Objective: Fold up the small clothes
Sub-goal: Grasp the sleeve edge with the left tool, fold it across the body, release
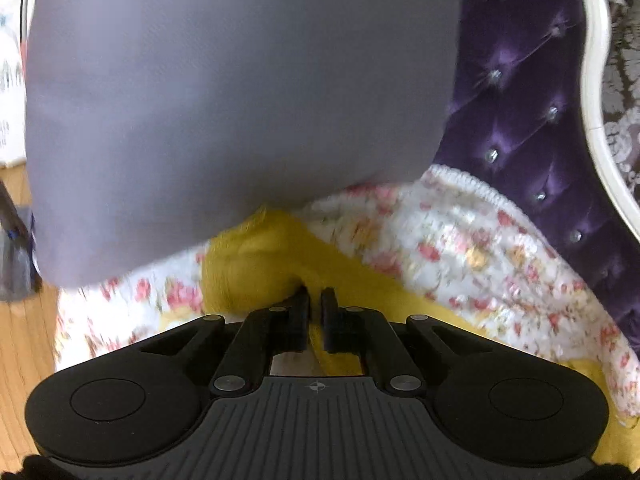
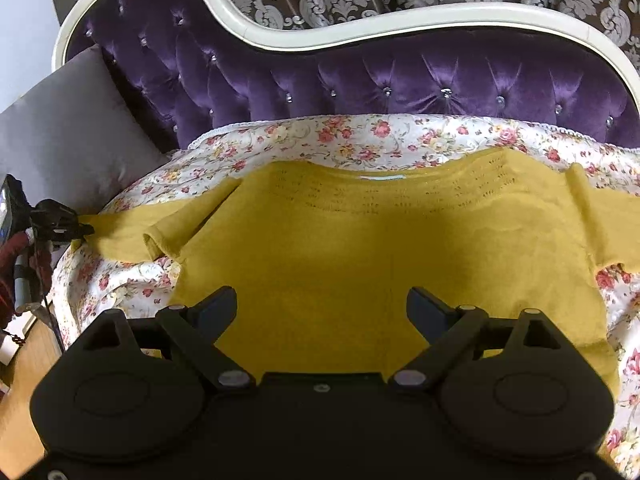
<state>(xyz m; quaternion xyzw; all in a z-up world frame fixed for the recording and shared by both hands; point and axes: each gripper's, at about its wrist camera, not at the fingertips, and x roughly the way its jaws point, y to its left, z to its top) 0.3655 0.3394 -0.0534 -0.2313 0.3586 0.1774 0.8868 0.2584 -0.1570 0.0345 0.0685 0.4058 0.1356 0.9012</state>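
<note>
A mustard-yellow knit top point(image 2: 360, 248) lies spread flat on a floral cover point(image 2: 360, 140), neckline toward the sofa back, sleeves out to both sides. My right gripper point(image 2: 322, 306) is open and empty, hovering over the top's lower middle. My left gripper point(image 1: 315, 300) is shut on the end of the left sleeve point(image 1: 256, 256); it also shows at the left edge of the right wrist view point(image 2: 82, 228), pinching the sleeve tip point(image 2: 116, 232).
A grey cushion point(image 1: 224, 100) stands just past the left gripper, also seen in the right wrist view point(image 2: 68, 128). The purple tufted sofa back point(image 2: 380, 76) with white frame point(image 2: 280, 36) runs behind. Wood floor point(image 1: 24, 320) lies to the left.
</note>
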